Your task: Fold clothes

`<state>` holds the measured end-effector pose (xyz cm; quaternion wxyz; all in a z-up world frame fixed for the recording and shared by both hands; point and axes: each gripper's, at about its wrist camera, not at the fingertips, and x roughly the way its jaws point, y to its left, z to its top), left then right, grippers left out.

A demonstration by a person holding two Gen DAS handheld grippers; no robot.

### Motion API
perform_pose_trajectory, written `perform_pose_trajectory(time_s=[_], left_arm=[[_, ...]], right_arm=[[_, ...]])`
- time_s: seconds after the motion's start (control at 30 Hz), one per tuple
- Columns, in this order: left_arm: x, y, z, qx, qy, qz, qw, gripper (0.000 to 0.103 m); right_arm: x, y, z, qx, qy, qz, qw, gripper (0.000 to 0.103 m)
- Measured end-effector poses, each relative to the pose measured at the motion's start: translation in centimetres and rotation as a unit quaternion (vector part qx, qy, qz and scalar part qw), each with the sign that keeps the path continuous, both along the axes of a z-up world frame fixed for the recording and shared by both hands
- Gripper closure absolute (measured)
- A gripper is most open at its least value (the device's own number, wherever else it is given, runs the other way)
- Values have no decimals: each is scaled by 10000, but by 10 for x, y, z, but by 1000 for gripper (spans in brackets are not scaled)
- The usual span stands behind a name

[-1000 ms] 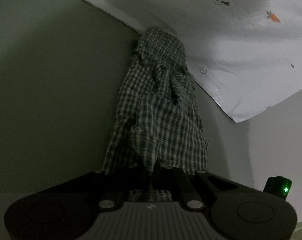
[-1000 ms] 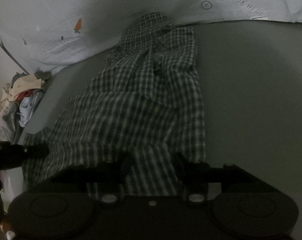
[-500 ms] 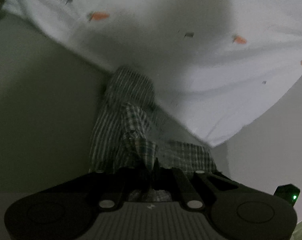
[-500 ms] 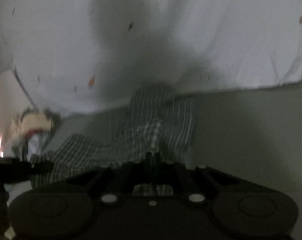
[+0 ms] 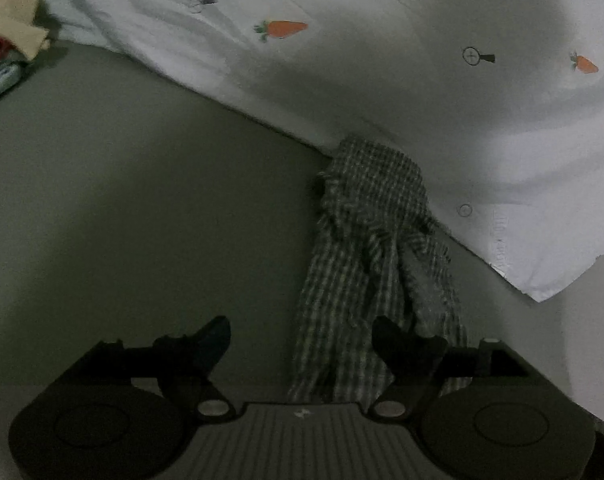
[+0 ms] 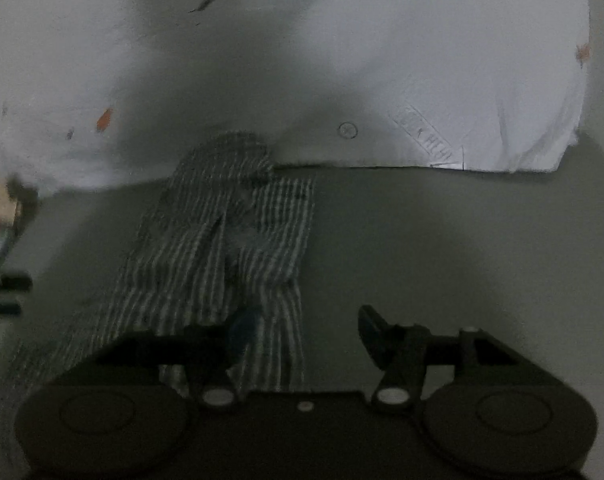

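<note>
Both grippers, left gripper [image 5: 300, 334] and right gripper [image 6: 302, 326], have just been opening; their fingers stand apart and grip nothing. One checked shirt [image 5: 365, 248] lies crumpled on the grey surface [image 5: 142, 200], its far end touching the white carrot-print sheet [image 5: 381, 60]

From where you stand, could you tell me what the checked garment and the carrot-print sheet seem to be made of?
Checked garment: thin woven fabric, probably cotton, matte; it lies limp in soft wrinkles, with a woven-looking check.
Carrot-print sheet: light woven cloth, likely cotton, matte; shallow creases and a flat printed pattern.
</note>
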<state>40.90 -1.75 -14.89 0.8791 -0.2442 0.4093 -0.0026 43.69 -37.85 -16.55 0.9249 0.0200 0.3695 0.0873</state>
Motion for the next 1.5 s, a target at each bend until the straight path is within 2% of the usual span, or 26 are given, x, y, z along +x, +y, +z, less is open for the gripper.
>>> perform_pose_trajectory(time_s=[0.07, 0.13, 0.2, 0.33, 0.4, 0.5, 0.63, 0.77, 0.9, 0.93, 0.97, 1.03, 1.1, 1.17, 1.2, 1.23, 1.37, 1.5], left_arm=[[-15, 1, -4, -29, 216, -15, 9998, 25], [-27, -3, -8, -47, 390, -140, 9991, 25], [-36, -11, -12, -73, 484, -289, 9984, 25], [-52, -23, -16, -206, 549, -483, 9971, 24], [-56, -22, -15, -324, 529, -483, 9969, 24], [-58, -20, -19, -285, 571, -434, 9970, 24], [-69, -16, -21, -459, 632, -342, 9964, 24], [-88, -20, -26, -601, 659, -396, 9952, 24], [-98, -23, -33, -704, 758, -489, 9934, 24], [-101, -23, -33, -717, 752, -497, 9933, 24], [-103, -22, -32, -725, 730, -495, 9935, 24], [-105, -19, -31, -784, 625, -485, 9938, 24], [-104, -16, -30, -877, 494, -478, 9938, 24], [-96, -14, -30, -996, 381, -494, 9931, 24], [-90, -13, -31, -1058, 347, -527, 9924, 24], [-82, -13, -33, -1119, 327, -568, 9916, 24], [-44, -23, -43, -1280, 401, -777, 9879, 24], [-20, -43, -48, -1238, 482, -1057, 9855, 26]], right_arm=[[-20, 8, 0, -407, -58, 264, 9988, 33], [-41, 20, -2, -810, -139, 563, 9950, 21], [-57, 30, -7, -1036, -151, 810, 9912, 19], [-76, 51, -8, -1065, -187, 1294, 9857, 20], [-86, 62, -6, -1169, -370, 1710, 9776, 25], [-98, 77, -5, -1276, -459, 2194, 9662, 26], [-122, 100, -15, -1740, -454, 2924, 9392, 25], [-133, 111, -24, -1861, -332, 3120, 9311, 23], [-140, 118, -37, -2257, -323, 3142, 9216, 22], [-140, 118, -38, -2247, -309, 3110, 9230, 22], [-139, 117, -38, -2192, -299, 3042, 9266, 22], [-134, 108, -33, -1846, -278, 2727, 9438, 22], [-125, 89, -22, -1267, -195, 2287, 9650, 24], [-118, 65, -14, -592, -62, 1832, 9813, 31], [-110, 51, -12, -211, 36, 1557, 9876, 37], [-101, 41, -13, 89, 92, 1344, 9908, 41], [-66, 2, -20, 1182, 325, 522, 9911, 39], [-30, 1, -46, 1152, 721, 406, 9899, 38]])
